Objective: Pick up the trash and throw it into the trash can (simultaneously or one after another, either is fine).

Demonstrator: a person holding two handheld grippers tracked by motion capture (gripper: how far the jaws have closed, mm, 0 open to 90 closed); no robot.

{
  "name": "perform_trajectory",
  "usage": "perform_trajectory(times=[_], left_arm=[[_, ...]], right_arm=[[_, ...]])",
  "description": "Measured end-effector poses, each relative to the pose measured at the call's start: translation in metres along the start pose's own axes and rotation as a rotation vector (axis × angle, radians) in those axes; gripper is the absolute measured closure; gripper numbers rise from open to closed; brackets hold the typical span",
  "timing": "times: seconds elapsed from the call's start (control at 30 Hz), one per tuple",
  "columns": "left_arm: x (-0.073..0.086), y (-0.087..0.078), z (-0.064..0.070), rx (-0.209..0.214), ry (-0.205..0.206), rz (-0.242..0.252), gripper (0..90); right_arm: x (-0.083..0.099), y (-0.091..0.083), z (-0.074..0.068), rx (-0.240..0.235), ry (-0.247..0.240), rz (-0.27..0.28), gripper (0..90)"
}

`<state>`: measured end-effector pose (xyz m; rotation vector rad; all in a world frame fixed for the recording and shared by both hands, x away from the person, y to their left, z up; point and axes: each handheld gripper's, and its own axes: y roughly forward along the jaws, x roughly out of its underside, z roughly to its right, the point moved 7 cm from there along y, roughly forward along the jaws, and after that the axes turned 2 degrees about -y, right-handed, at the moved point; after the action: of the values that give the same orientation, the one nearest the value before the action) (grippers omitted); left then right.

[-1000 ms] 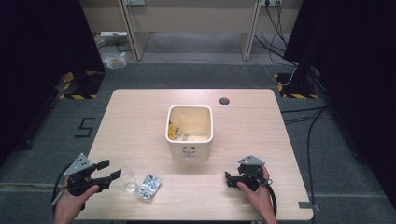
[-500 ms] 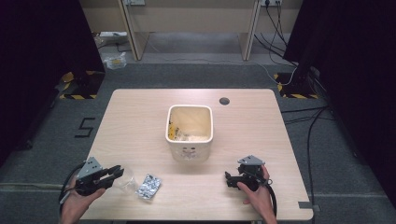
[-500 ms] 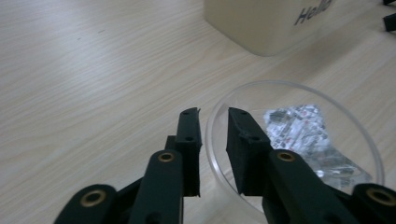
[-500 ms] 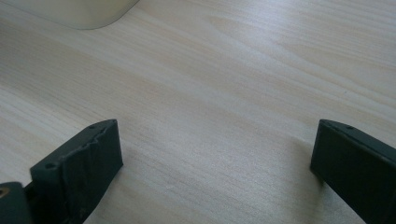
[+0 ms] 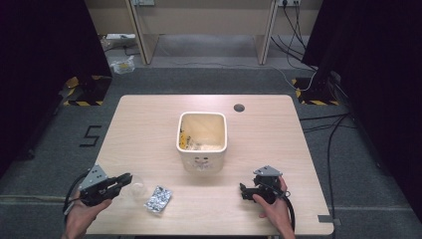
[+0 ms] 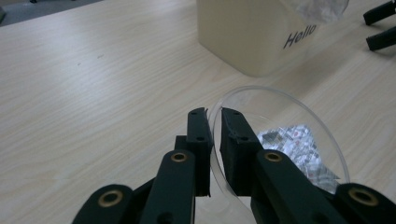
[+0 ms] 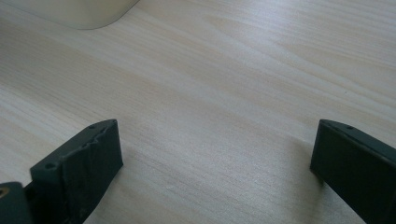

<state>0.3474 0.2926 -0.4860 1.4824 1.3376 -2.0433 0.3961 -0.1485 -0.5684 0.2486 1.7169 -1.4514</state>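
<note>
While the left gripper (image 6: 212, 116) pinches the near rim of a clear plastic cup (image 6: 280, 140) between its nearly closed jaws, the cup lies on its side at the desk's (image 5: 149, 124) front left, just beside a crumpled silver wrapper (image 5: 158, 199). Behind them stands a cream bin (image 5: 202, 142) lettered "Hello". Near the front right, the right gripper (image 7: 215, 154) rests spread wide over bare wood, grasping nothing.
</note>
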Motion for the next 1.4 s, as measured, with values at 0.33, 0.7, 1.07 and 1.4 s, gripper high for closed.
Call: perform_trajectory(times=[0.33,0.7,1.07,1.4], left_arm=[[-0.023,0.007,-0.012,-0.029,-0.003,0.035,81.8],[-0.041,0.015,-0.026,-0.048,-0.031,0.073,81.6],[-0.07,0.019,-0.033,-0.051,-0.019,0.107,81.6],[-0.1,0.024,-0.033,-0.042,0.007,0.118,81.6]], right_arm=[[0.0,0.0,0.0,0.0,0.0,0.0,2.3],[0.0,0.0,0.0,0.0,0.0,0.0,2.3],[0.0,0.0,0.0,0.0,0.0,0.0,2.3],[0.0,0.0,0.0,0.0,0.0,0.0,2.2]])
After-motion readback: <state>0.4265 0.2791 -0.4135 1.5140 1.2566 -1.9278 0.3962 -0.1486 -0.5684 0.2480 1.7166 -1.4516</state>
